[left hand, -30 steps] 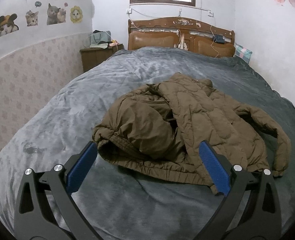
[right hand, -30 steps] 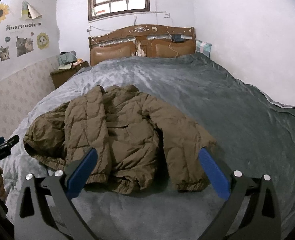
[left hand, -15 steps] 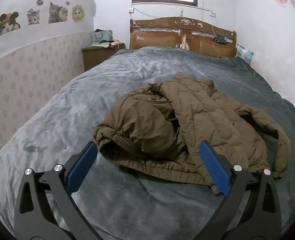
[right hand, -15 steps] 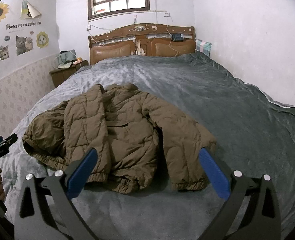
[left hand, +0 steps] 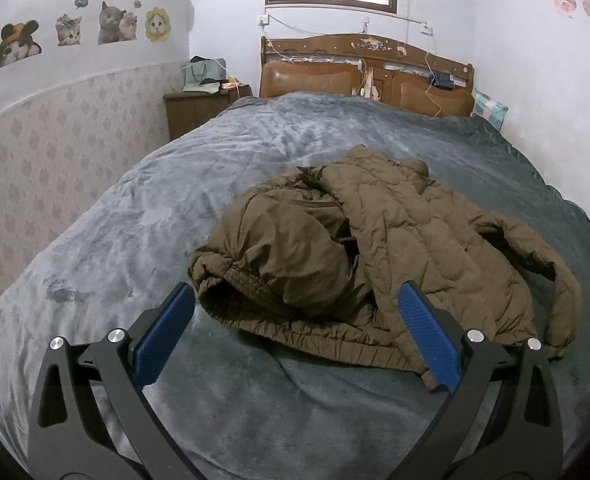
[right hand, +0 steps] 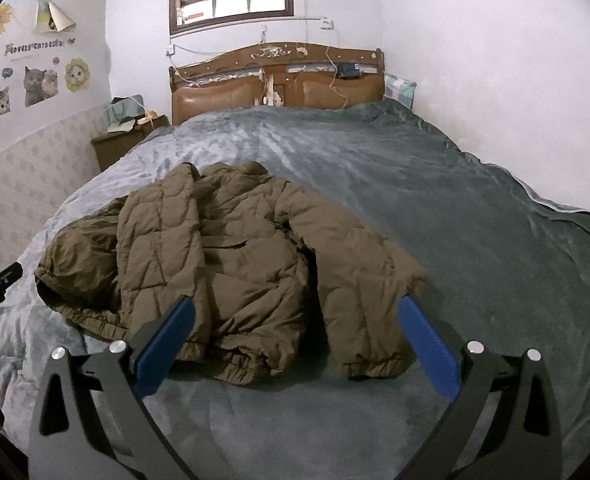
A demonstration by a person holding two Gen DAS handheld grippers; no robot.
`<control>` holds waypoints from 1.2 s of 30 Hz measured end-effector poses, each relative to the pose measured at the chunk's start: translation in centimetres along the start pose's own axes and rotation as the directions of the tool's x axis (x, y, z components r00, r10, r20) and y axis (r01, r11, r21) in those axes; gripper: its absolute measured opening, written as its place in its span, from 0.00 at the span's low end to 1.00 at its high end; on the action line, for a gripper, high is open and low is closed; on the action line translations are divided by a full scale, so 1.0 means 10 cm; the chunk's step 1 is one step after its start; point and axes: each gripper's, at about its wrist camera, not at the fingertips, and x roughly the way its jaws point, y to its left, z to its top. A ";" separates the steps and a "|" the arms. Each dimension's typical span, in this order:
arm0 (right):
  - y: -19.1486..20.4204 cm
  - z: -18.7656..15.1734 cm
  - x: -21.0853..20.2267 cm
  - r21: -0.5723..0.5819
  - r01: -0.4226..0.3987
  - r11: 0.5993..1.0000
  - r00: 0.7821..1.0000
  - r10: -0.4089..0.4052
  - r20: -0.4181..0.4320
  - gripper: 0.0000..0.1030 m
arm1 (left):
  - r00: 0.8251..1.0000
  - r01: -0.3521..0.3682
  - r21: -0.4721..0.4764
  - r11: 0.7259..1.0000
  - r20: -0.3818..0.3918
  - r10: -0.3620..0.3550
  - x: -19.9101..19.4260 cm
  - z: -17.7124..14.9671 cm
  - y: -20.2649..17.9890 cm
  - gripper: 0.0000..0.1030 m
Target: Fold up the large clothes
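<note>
You are holding the left gripper (left hand: 295, 332) spread wide and empty just short of the brown puffer jacket (left hand: 375, 248), and over the last second it is barely shifting: the view is only tipping up a little, so the elastic hem (left hand: 315, 336) is sitting slightly lower between the fingers, at your 12 o'clock. The jacket itself is lying rumpled and unfolded on the grey blanket (left hand: 115, 232), unmoved. At your 3 o'clock, the right gripper (right hand: 295, 336) is likewise gaping and gripping nothing, facing the near sleeve cuff (right hand: 375, 366). I judge you are still lining up; folding is not yet starting.
</note>
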 end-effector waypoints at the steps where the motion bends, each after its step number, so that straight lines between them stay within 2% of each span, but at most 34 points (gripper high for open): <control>1: 0.00 0.00 0.01 -0.002 0.001 1.000 1.000 -0.001 -0.006 0.98 | 1.000 -0.003 0.000 1.000 0.002 0.003 0.00 0.00 0.00 0.97; 17: -0.04 -0.01 0.08 -0.004 0.063 0.998 0.998 -0.063 -0.029 0.98 | 1.000 -0.027 0.002 1.000 -0.006 0.027 0.01 0.00 0.02 0.97; 28: -0.03 -0.02 0.11 -0.017 0.048 0.999 0.998 -0.048 -0.038 0.98 | 0.998 -0.055 0.020 0.998 -0.004 0.055 0.02 0.00 0.01 0.97; 36: 0.04 -0.07 0.18 -0.035 0.033 0.999 0.998 -0.035 -0.056 0.98 | 0.999 -0.039 0.013 0.999 -0.011 0.039 0.03 0.00 0.02 0.97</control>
